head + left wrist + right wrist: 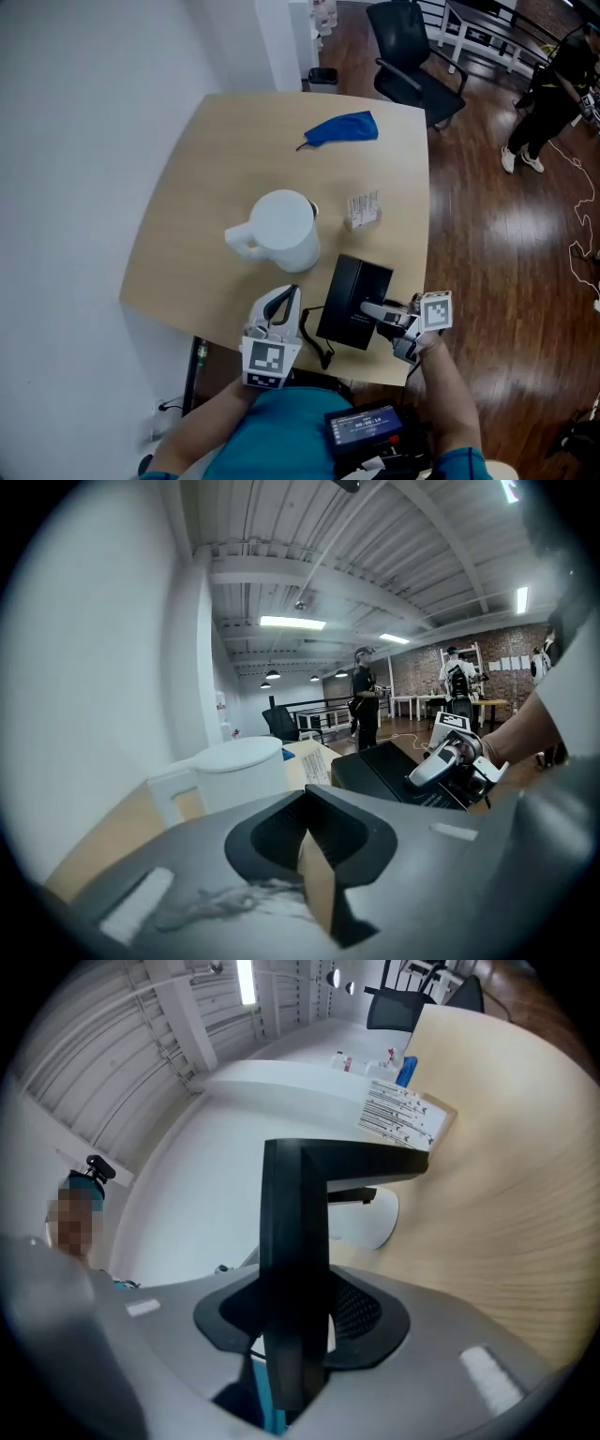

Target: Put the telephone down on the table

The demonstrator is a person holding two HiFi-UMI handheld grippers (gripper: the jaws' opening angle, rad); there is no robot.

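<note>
The black telephone (352, 298) is a flat dark box at the table's (197, 225) front right, and its black cord (322, 349) hangs over the near edge. My right gripper (373, 310) is shut on the phone's near right side; in the right gripper view the telephone (295, 1241) stands edge-on between the jaws. Whether the phone rests on the wood I cannot tell. My left gripper (289, 296) hovers just left of the phone, jaws together with nothing seen between them. From the left gripper view, the telephone (389, 771) and right gripper (441, 766) lie ahead to the right.
A white kettle (281, 230) stands mid-table, just beyond my left gripper. A small card stand (363, 209) sits behind the phone and a blue cloth (342, 128) lies at the far side. A black office chair (412, 56) and a standing person (553, 89) are beyond the table.
</note>
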